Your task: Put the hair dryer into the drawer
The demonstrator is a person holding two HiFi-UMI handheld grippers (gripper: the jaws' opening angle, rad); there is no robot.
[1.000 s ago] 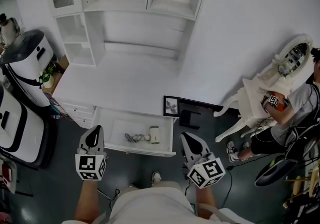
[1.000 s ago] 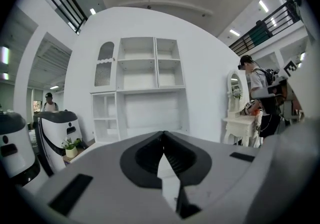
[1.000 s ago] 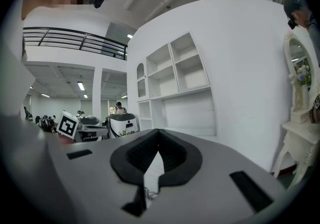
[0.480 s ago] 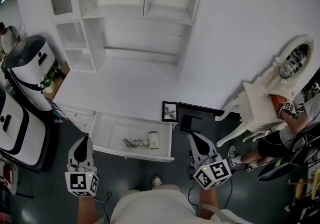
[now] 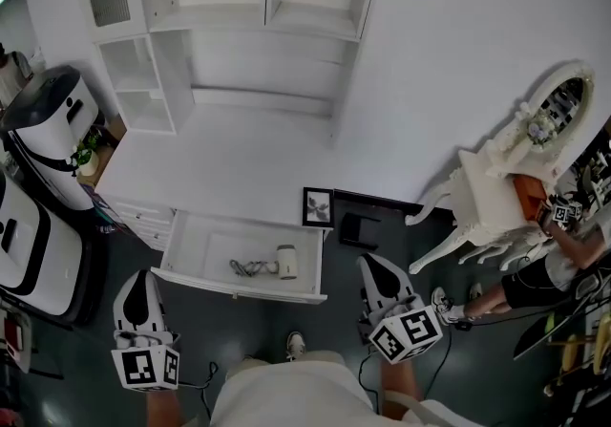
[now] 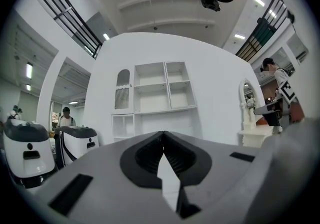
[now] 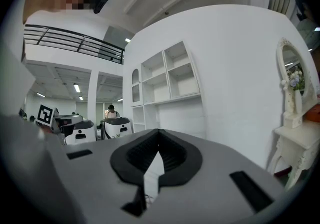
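Lower centre of frame: hair dryer [image 5: 285, 261] inside open drawer [image 5: 239, 286]; left gripper [image 5: 143, 279], right gripper [image 5: 371, 267] clenched, empty; I'd push front squarely, centred.

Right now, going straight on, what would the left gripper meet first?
Probably the front of the white desk, left of its open white drawer; height unclear, so perhaps the white shelf unit behind.
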